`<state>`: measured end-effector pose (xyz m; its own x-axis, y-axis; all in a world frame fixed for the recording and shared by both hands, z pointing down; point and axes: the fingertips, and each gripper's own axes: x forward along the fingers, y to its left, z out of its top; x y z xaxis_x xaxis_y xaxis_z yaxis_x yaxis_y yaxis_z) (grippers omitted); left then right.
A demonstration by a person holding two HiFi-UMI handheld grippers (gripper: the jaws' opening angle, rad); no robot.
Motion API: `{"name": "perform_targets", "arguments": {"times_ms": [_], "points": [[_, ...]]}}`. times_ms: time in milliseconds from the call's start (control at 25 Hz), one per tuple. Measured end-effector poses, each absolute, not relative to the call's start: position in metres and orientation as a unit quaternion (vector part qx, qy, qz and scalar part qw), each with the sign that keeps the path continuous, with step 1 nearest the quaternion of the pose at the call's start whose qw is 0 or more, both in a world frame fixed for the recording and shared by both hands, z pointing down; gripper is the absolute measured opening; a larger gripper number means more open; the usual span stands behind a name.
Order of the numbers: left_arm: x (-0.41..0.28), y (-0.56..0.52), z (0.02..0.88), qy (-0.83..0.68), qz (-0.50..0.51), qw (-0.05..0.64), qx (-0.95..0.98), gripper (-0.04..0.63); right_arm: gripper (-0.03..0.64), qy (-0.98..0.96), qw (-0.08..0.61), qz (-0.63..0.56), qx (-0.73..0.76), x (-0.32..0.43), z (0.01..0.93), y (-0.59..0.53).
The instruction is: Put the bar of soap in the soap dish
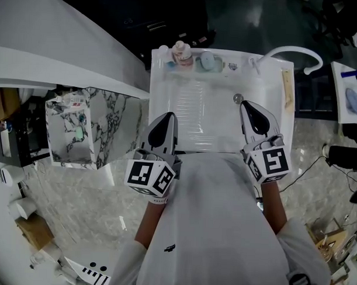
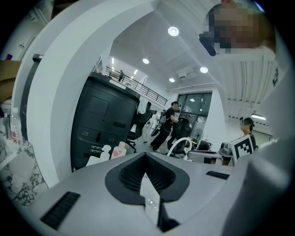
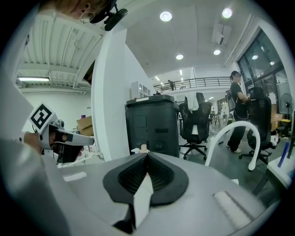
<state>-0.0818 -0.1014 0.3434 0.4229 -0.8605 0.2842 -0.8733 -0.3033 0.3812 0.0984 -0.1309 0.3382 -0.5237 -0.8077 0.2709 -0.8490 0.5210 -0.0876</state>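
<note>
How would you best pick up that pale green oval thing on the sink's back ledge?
Likely from above, jaws on its front and back edges: the oval thing lies low and flat on the ledge of the sink, and a pink bottle crowds its left side.

Shells of left gripper (image 1: 169, 116) and right gripper (image 1: 246, 104): smooth matt grey plastic; pads (image 2: 131, 174) black, ribbed, rubber-like. Marker cubes (image 1: 149, 178): matt black-and-white print. Ahead of both grippers, sink (image 1: 197, 104): glossy white, its floor finely ribbed, with a small shiny metal drain (image 1: 238, 98) just beside the right gripper's tip. Left of the left gripper, block (image 1: 74, 129): polished, marble-veined faces. Behind the grippers, shirt (image 1: 222, 228): plain white matt cloth.
</note>
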Motion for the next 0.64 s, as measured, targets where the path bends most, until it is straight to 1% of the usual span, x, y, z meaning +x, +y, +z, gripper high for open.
{"name": "perform_targets", "arguments": {"times_ms": [640], "points": [[-0.0757, -0.1003, 0.3464, -0.534, 0.020, 0.251, 0.807, 0.008, 0.012, -0.866, 0.106, 0.102, 0.478, 0.0975, 0.3395, -0.1355]]}}
